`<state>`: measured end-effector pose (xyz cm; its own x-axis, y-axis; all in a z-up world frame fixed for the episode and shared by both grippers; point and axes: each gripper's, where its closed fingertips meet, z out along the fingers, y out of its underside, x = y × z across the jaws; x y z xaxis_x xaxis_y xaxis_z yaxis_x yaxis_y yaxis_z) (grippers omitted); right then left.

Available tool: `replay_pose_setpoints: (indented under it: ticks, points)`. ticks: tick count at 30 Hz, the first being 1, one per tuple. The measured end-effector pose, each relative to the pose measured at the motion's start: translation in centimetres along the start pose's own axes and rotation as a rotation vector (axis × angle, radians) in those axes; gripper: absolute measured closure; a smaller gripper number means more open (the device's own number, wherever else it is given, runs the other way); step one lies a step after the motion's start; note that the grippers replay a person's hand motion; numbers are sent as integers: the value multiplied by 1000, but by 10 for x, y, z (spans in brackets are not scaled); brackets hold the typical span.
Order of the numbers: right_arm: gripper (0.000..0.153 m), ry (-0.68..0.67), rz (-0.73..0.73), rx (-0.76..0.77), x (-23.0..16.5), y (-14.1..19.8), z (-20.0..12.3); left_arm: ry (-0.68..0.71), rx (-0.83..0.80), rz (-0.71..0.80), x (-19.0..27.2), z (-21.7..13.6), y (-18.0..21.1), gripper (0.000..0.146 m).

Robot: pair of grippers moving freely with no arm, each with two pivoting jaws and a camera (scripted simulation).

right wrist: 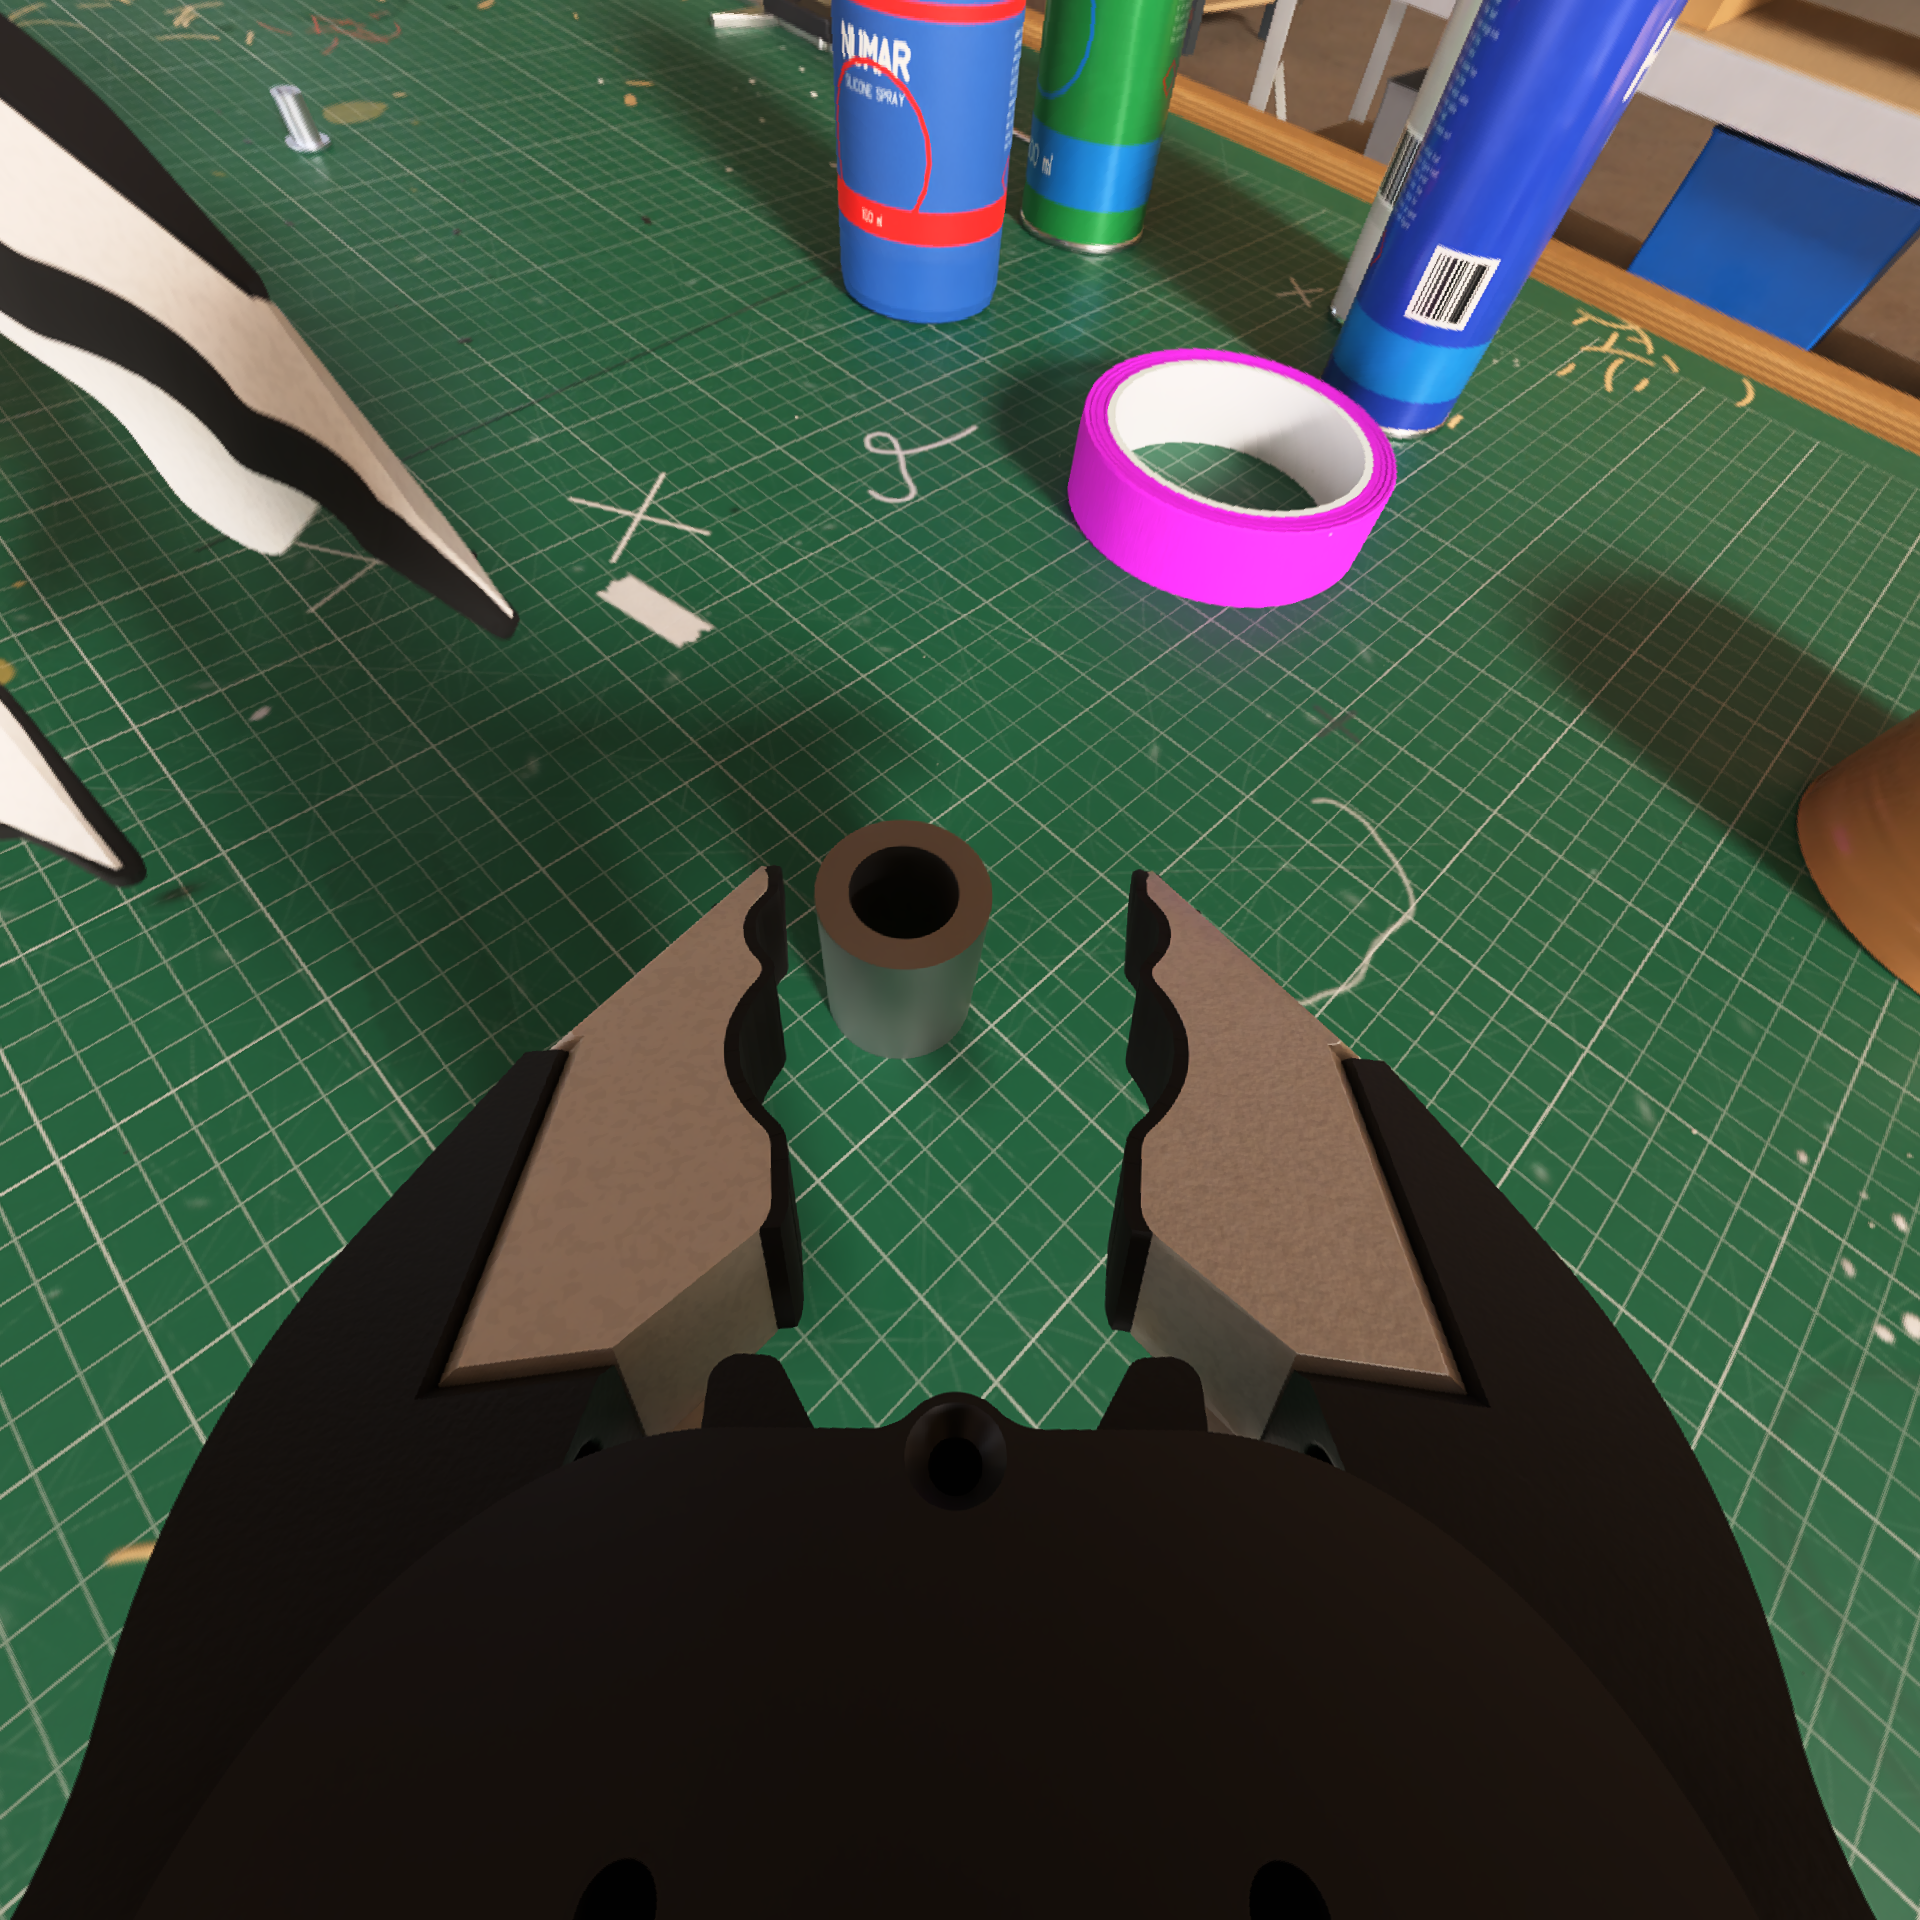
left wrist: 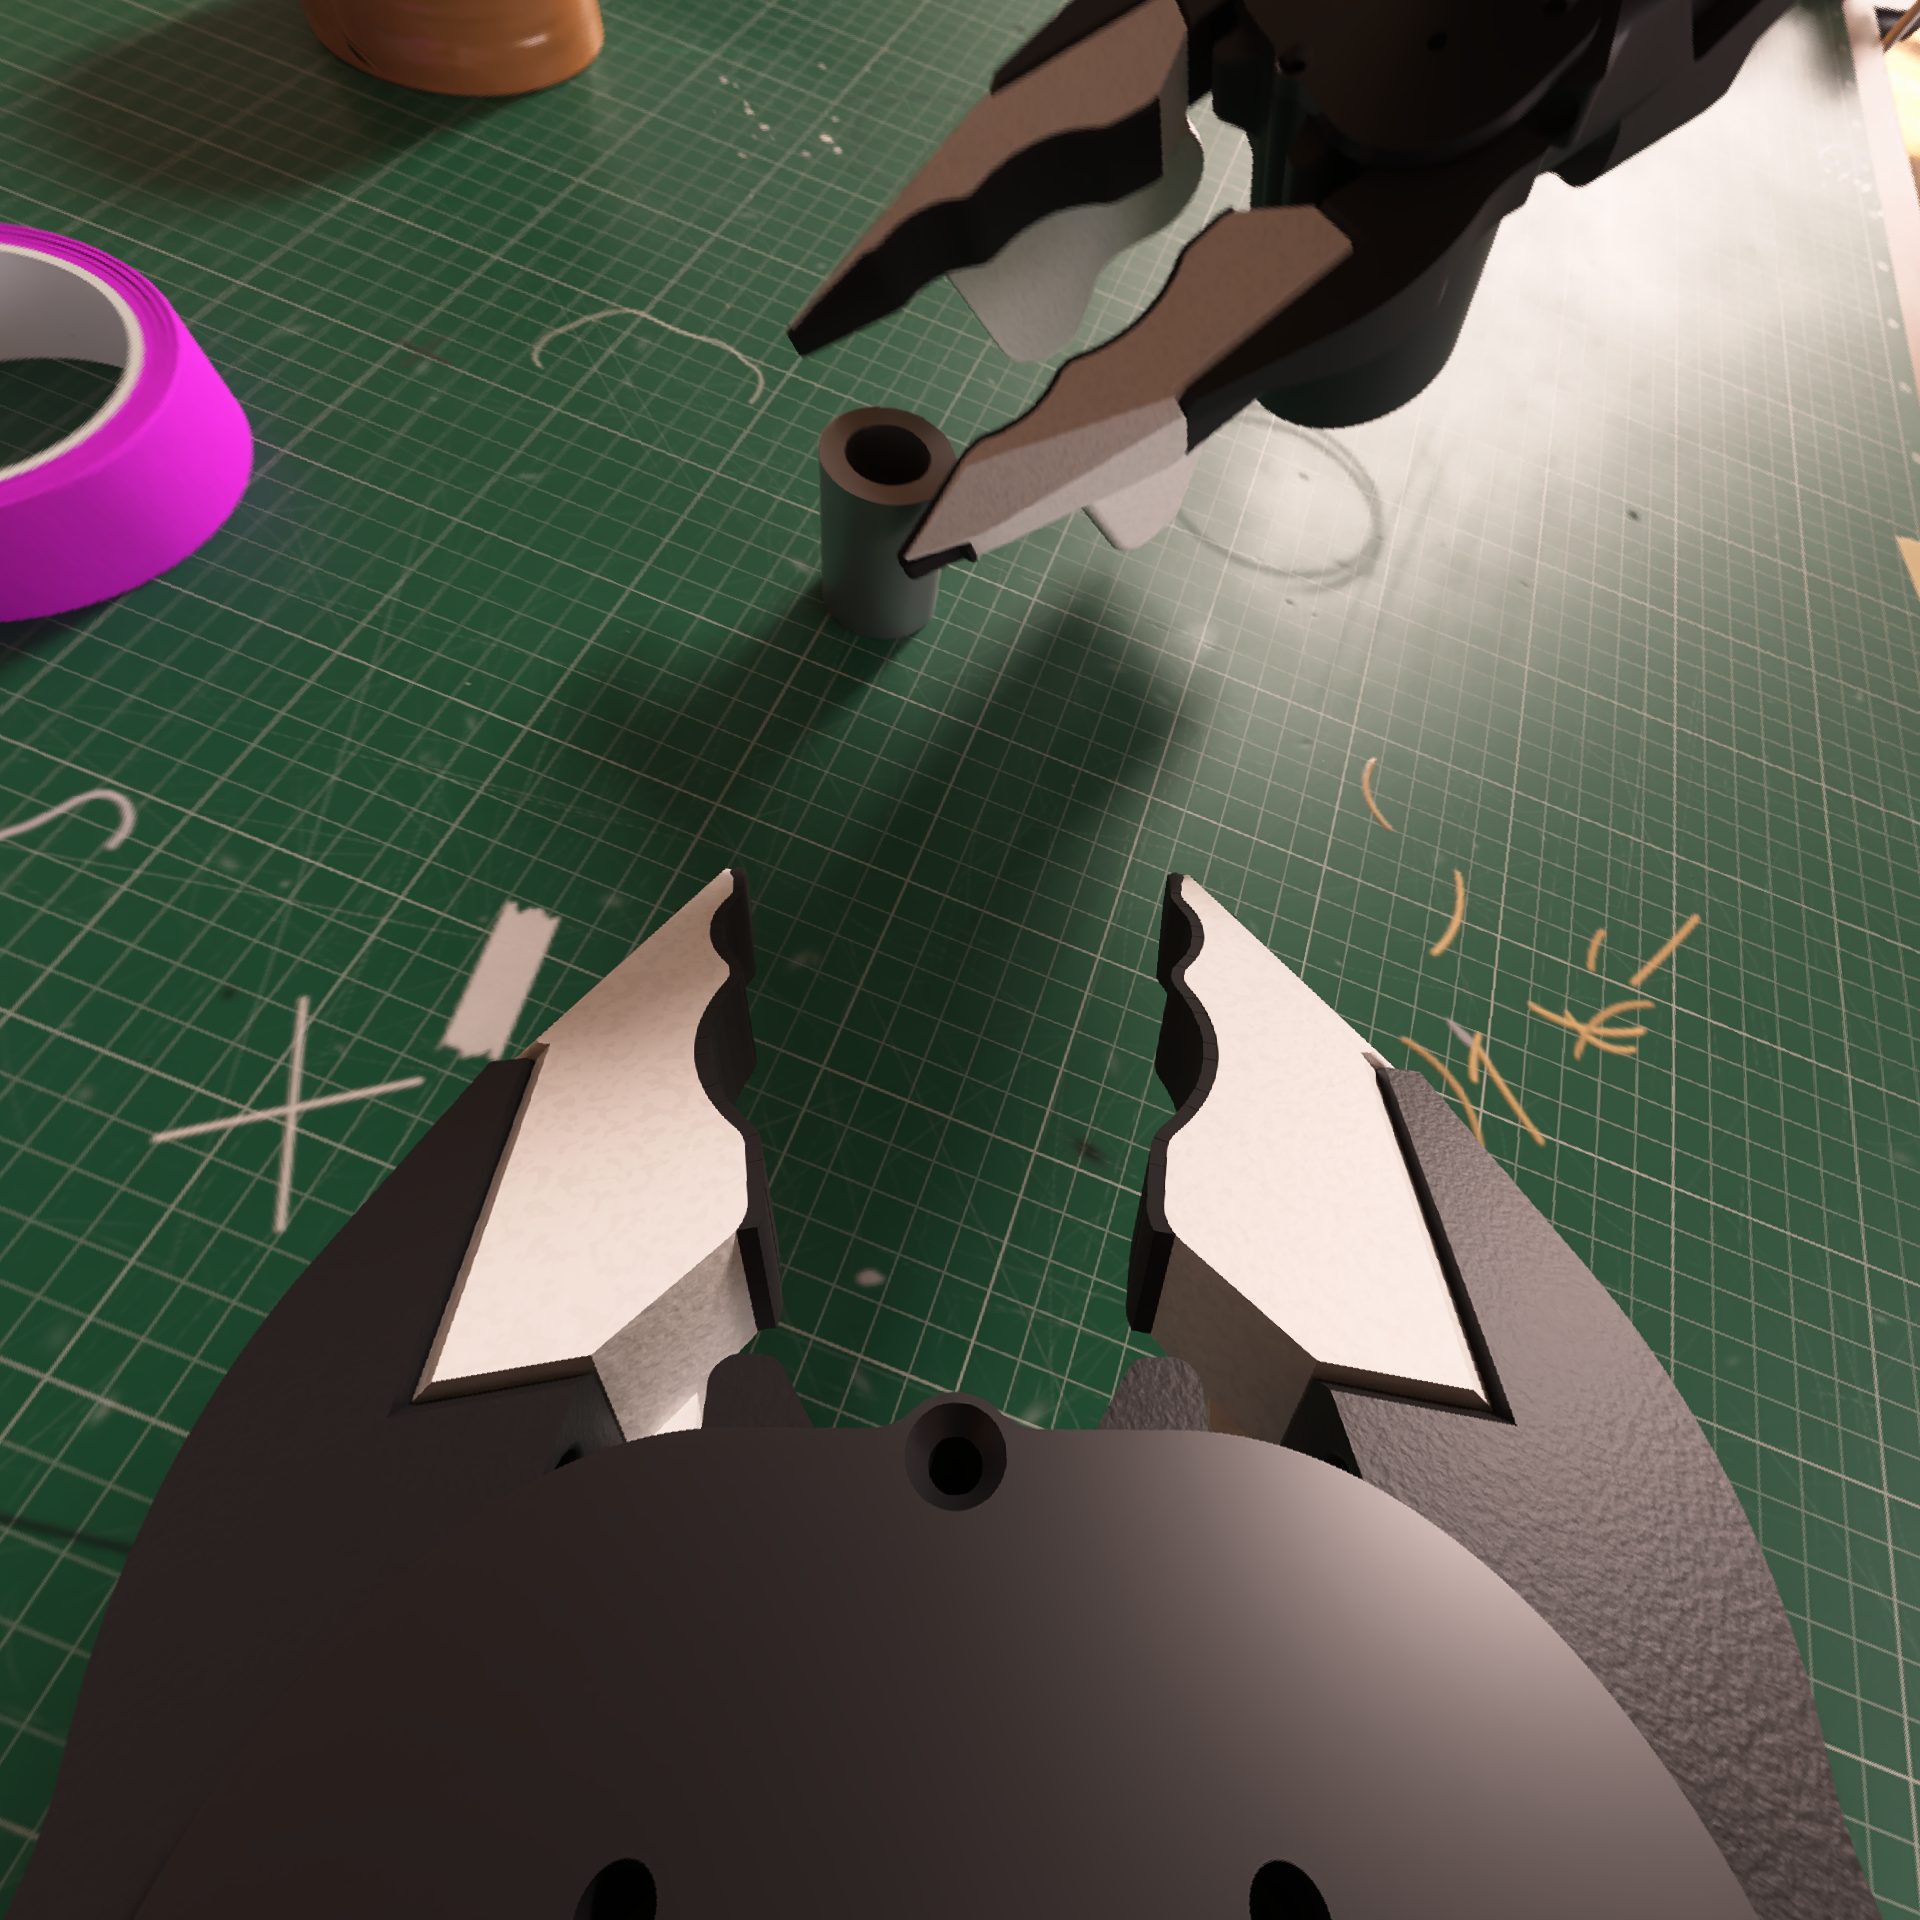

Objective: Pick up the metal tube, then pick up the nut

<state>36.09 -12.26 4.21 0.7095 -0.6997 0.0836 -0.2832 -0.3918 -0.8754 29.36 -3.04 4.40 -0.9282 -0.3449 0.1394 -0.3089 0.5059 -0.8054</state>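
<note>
The metal tube (right wrist: 899, 966), a short grey cylinder with a dark bore, stands upright on the green cutting mat (right wrist: 1455, 1039). My right gripper (right wrist: 954, 883) is open, with the tube between its fingertips, nearer the left finger and apart from both. In the left wrist view the tube (left wrist: 878, 530) stands ahead, with the right gripper (left wrist: 854, 449) straddling it from the upper right. My left gripper (left wrist: 954, 883) is open and empty, well short of the tube; its fingers (right wrist: 312, 457) show at the left of the right wrist view. I see no nut, only a small silver bolt-like piece (right wrist: 299, 120) far off.
A magenta tape roll (right wrist: 1231, 478) lies beyond the tube, also in the left wrist view (left wrist: 104, 457). A blue spray can (right wrist: 920, 156), a green can (right wrist: 1096, 125) and a blue tube (right wrist: 1475, 208) stand near the wooden edge (right wrist: 1662, 281). A brown object (right wrist: 1870, 852) sits on the right.
</note>
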Motion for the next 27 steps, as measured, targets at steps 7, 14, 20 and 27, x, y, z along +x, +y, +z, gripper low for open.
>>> replay_pose_setpoints:
  ticks: [7, 14, 20, 27]
  points:
    - [95, 22, -30, -52, -6, 6, 2, -40, 71, 30, -3, -19, -18, 68]
    - [103, 36, -17, -47, -4, 5, 2, -68, 258, 37, -12, -113, -63, 75]
    - [109, 40, -48, -67, -7, 8, 4, -405, -12, 49, -106, -248, -31, 84]
    - [116, 49, -75, -75, -9, 9, 5, -426, -462, -195, -211, -279, 96, 92]
